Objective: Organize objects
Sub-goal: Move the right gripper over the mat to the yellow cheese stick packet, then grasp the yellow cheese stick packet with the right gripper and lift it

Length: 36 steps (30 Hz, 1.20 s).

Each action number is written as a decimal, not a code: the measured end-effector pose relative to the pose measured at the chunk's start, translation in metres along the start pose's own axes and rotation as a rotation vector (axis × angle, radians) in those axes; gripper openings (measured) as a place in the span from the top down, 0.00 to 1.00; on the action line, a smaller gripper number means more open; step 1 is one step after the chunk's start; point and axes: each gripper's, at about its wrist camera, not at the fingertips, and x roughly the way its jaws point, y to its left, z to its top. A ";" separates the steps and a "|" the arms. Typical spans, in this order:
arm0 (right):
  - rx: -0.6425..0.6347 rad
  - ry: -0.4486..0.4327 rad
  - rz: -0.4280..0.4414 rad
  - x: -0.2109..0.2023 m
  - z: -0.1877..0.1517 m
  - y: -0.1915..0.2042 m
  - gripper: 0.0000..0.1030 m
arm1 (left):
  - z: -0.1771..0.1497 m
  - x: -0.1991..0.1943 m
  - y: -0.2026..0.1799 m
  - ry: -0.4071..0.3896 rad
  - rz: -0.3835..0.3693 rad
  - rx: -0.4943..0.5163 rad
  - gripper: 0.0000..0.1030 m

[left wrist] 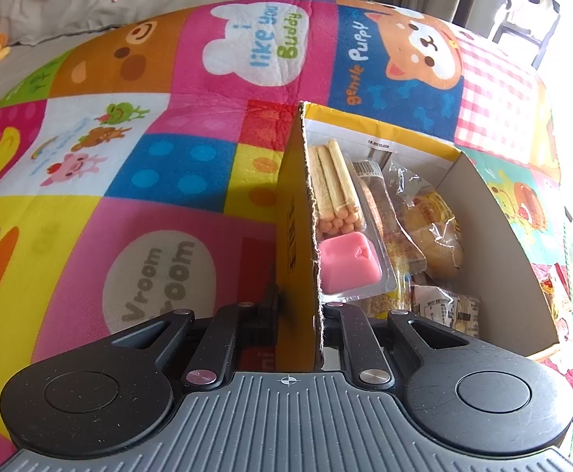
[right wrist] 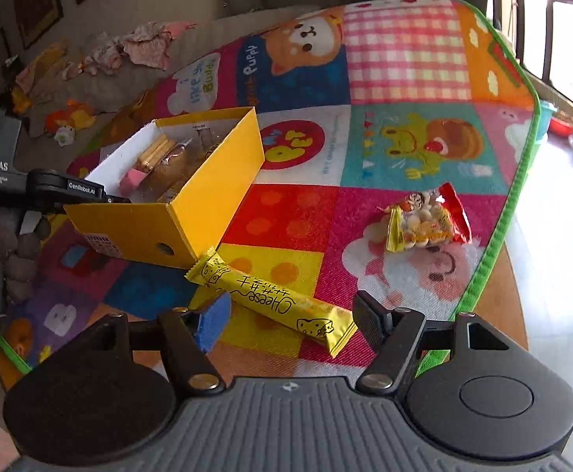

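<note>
While the left gripper pinches it, the yellow box holds snacks.

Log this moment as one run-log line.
left gripper: shut on yellow box wall | right gripper: open, straddling cheese snack stick on mat | loose: snack bag

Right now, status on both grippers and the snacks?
Left gripper shut on yellow cardboard box wall. Right gripper open around yellow cheese bar. Red-yellow snack bag loose.
</note>
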 end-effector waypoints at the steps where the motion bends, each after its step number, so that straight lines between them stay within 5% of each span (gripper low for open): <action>1: -0.040 0.002 -0.013 0.004 0.000 0.004 0.33 | 0.000 0.000 0.000 0.000 0.000 0.000 0.87; 10: -0.193 0.037 0.024 0.044 0.003 0.022 0.35 | 0.000 0.000 0.000 0.001 0.000 0.001 0.87; 12: -0.209 0.053 0.017 0.048 0.001 0.025 0.54 | 0.000 0.000 0.000 0.000 0.000 0.001 0.87; 16: -0.162 0.082 -0.031 0.041 0.000 0.013 0.64 | -0.001 0.000 0.000 -0.004 -0.002 -0.004 0.87; 20: -0.020 0.113 -0.064 0.030 -0.002 -0.012 0.64 | -0.001 -0.001 0.000 -0.005 -0.002 -0.008 0.87; 23: 0.033 0.114 0.020 0.017 -0.007 -0.012 0.64 | -0.001 -0.001 0.000 -0.005 -0.003 -0.008 0.87; 28: -0.030 0.056 0.041 0.005 -0.004 0.011 0.61 | -0.001 -0.001 -0.001 -0.003 0.001 0.002 0.87; 30: -0.026 0.051 0.040 0.007 0.000 0.012 0.51 | -0.001 -0.001 -0.001 -0.004 0.002 0.002 0.87; 36: -0.017 0.047 -0.030 0.028 0.003 0.012 0.50 | -0.002 -0.001 -0.001 -0.008 0.007 0.012 0.87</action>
